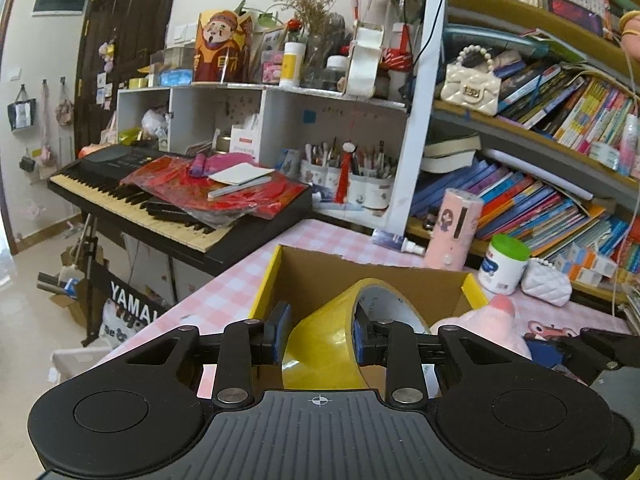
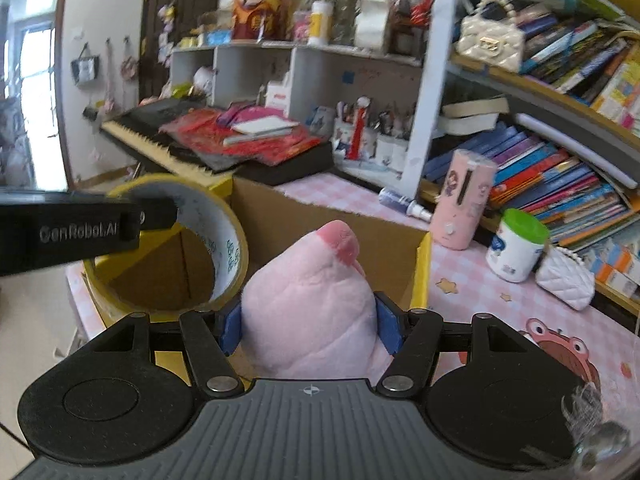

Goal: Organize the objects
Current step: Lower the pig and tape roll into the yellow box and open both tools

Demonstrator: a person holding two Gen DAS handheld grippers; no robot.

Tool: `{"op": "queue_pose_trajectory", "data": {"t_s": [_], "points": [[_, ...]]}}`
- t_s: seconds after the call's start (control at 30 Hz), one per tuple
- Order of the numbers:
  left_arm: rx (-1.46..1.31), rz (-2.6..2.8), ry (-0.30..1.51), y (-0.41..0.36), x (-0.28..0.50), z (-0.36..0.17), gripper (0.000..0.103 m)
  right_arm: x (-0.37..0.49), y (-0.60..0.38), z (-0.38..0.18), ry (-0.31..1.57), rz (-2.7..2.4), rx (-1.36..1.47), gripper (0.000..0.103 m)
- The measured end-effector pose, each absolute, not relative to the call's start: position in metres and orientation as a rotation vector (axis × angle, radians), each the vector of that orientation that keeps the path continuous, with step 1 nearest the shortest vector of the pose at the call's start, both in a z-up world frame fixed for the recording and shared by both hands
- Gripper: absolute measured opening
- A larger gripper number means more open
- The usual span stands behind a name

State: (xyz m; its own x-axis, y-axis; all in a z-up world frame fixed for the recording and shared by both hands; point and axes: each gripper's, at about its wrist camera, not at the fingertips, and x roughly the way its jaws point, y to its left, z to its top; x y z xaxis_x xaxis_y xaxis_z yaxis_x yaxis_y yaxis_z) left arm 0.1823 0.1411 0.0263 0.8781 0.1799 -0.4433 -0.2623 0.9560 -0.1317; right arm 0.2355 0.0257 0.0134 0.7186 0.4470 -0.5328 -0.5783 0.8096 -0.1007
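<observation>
over the open cardboard box (image 2: 332,216): tape roll (image 1: 328,344), pink plush (image 2: 312,300).

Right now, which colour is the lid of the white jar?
Green; the lid shows best in the right wrist view.

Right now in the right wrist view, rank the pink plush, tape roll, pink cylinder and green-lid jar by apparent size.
1. Pink plush, nearest the camera
2. Tape roll, also near
3. Pink cylinder
4. Green-lid jar, close to the cylinder, so unsure.
</observation>
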Motion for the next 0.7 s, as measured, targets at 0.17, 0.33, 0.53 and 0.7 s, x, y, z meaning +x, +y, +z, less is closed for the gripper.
{"op": "queue_pose_trajectory", "data": {"t_s": [0.17, 0.33, 0.53, 0.7], "points": [[-0.162, 0.249, 0.466, 0.137, 0.198, 0.020, 0.025, 0.255, 0.033, 0.001, 0.567, 0.613, -0.310, 0.062], [-0.168, 0.271, 0.494, 0.136, 0.209, 0.012, 0.025, 0.271, 0.038, -0.009, 0.619, 0.643, -0.335, 0.062], [-0.178, 0.282, 0.514, 0.134, 0.213, 0.006, 0.025, 0.285, 0.040, -0.013, 0.667, 0.684, -0.328, 0.062], [-0.195, 0.292, 0.513, 0.132, 0.211, 0.006, 0.025, 0.296, 0.040, -0.020, 0.714, 0.680, -0.321, 0.063]]}}
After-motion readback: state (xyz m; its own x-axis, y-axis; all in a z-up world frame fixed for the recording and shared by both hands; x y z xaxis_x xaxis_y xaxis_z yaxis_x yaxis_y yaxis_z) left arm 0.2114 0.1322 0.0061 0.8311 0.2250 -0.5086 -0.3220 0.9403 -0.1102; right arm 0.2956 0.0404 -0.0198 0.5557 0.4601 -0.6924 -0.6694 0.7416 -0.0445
